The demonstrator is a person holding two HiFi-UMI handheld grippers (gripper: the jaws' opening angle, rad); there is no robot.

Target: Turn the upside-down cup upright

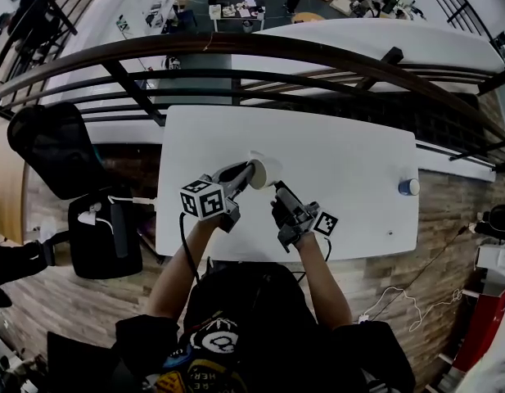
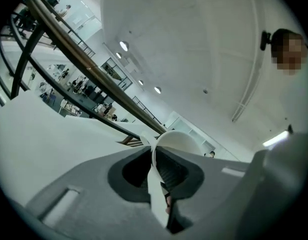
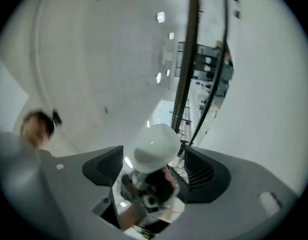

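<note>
While left gripper (image 1: 249,171) pinches cup (image 1: 266,173) wall, right gripper (image 1: 279,188) jaws stand apart

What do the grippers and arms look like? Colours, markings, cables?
Left gripper and right gripper: dark grey bodies, each with a white cube of black square markers. Jaws light grey with dark ribbed pads. A black cable trails from the left one. Black short-sleeved T-shirt.

a small blue object (image 1: 408,187) rests on the white table (image 1: 350,150).

I count one cup (image 1: 266,171), one table (image 1: 342,162), one small blue object (image 1: 408,187) at three o'clock, one black chair (image 1: 49,147) at nine o'clock.
</note>
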